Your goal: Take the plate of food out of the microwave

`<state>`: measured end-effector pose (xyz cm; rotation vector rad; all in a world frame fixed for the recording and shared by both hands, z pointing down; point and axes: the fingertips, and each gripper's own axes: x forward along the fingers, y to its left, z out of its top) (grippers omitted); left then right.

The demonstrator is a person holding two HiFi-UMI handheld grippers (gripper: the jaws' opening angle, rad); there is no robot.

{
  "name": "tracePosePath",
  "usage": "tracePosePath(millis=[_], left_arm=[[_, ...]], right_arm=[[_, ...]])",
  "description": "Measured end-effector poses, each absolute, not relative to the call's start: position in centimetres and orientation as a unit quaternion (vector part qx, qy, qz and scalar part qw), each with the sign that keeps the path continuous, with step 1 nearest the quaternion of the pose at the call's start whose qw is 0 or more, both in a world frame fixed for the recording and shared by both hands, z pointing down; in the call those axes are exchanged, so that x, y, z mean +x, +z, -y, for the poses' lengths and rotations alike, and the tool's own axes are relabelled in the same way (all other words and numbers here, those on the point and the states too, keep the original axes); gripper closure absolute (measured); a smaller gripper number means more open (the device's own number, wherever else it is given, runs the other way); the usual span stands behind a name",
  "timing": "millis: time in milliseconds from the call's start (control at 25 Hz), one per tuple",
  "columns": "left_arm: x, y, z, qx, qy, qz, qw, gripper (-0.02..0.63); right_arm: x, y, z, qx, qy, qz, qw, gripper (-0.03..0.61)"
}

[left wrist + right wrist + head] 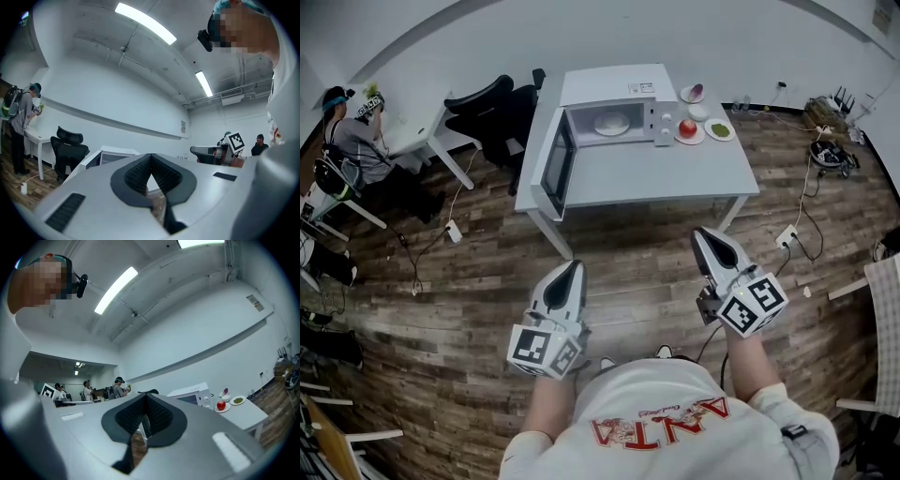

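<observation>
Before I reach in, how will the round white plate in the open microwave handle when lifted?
The round white plate looks stiff and smooth, so probably slippery between jaws. Held by one rim it may tilt and spill its contents. It may chip against the white microwave.

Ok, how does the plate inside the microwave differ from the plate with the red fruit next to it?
The microwave plate sits inside the open microwave; the fruit plate stands on the table right of it. The microwave plate carries something pale, too small to identify; the fruit plate carries a round red fruit. Both look white and round.
</observation>
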<state>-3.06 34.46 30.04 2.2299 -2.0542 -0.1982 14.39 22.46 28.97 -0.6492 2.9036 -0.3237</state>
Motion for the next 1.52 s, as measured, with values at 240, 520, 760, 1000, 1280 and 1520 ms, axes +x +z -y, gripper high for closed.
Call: tracePosePath(millis=[240, 520, 760, 1000, 1280, 1520], left_arm=[[-0.8, 30.1, -32.5, 0.738, -0.059, 0.671, 0.053, 0.604], [2.5, 30.8, -30.1, 0.731, -0.040, 0.680, 0.054, 0.604], [3.8, 31.6, -28.8, 0.720, -0.033, 0.690, 0.065, 0.604], [3.5, 32.2, -25.9, 0.725, -0.041, 0.684, 0.068, 0.604], [0.6, 33.2, -20.3, 0.737, -0.045, 0.671, 0.074, 0.604], [-4.3, 32.9, -15.7, 0.739, -0.046, 0.668, 0.070, 0.604]], right_arm=[[17.0, 28.8, -20.5, -0.212, -0.124, -0.965, 0.091, 0.577], [20.3, 30.1, -17.8, -0.200, -0.135, -0.966, 0.098, 0.577], [22.0, 32.1, -16.1, -0.195, -0.156, -0.963, 0.100, 0.577], [21.7, 33.1, -13.7, -0.200, -0.169, -0.961, 0.090, 0.577], [19.4, 33.7, -8.9, -0.221, -0.167, -0.958, 0.077, 0.577], [14.2, 33.3, -4.8, -0.227, -0.169, -0.957, 0.064, 0.577]])
